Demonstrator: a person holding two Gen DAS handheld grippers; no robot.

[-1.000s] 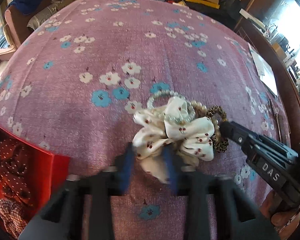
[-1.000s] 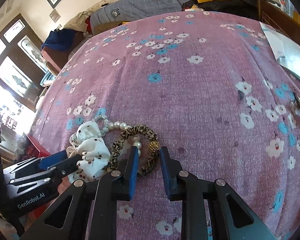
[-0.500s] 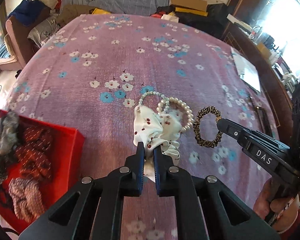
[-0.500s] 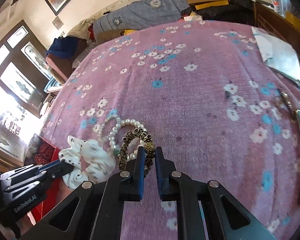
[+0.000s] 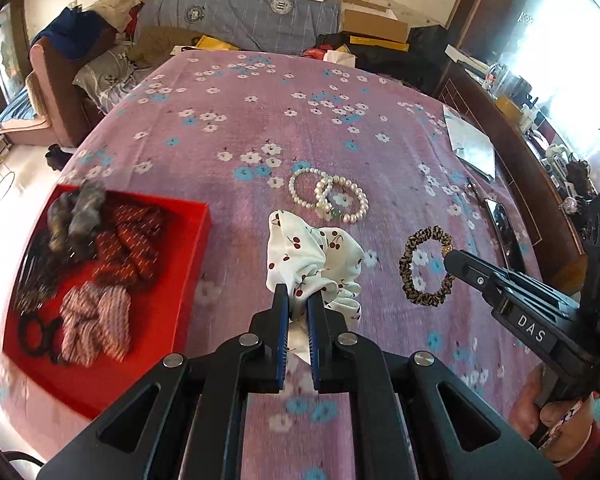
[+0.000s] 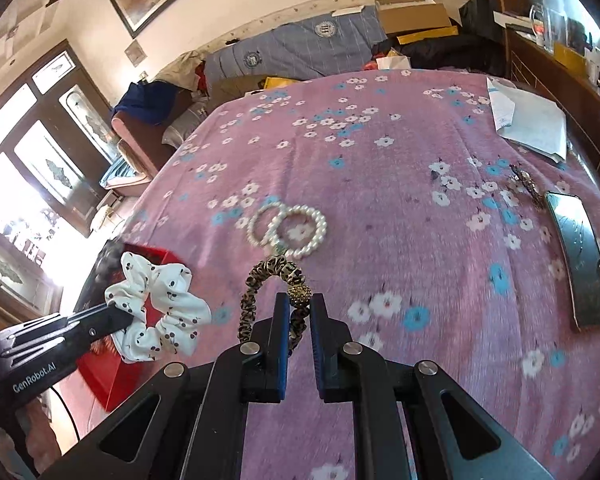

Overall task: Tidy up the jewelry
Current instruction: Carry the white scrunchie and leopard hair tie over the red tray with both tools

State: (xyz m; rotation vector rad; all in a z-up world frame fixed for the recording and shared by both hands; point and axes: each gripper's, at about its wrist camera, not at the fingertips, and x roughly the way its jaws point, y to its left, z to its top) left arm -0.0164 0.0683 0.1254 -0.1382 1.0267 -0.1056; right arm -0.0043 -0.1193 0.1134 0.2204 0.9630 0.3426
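Pinching a white cherry-print fabric scrunchie [image 5: 314, 258] between closed jaws, the left gripper [image 5: 298, 300] holds it above the pink flowered bedspread [image 5: 260, 128], beside a red tray [image 5: 172, 280] of hair ties. The right gripper [image 6: 299, 306] is clamped on a leopard-print scrunchie [image 6: 260, 284] with a gold bead. Two pearl bracelets [image 5: 328, 196] lie overlapping on the spread.

Counts: 2 pearl bracelets [image 5: 328, 199] on the bed. 1 white cherry-print scrunchie [image 5: 314, 264], 1 leopard scrunchie [image 5: 426, 266]. 1 red tray [image 5: 172, 280], several fabric scrunchies inside, too jumbled to count. 1 phone [image 6: 578, 260], 1 paper sheet [image 6: 530, 120]. 2 tools: left tool [image 5: 298, 300], right tool [image 6: 299, 308].
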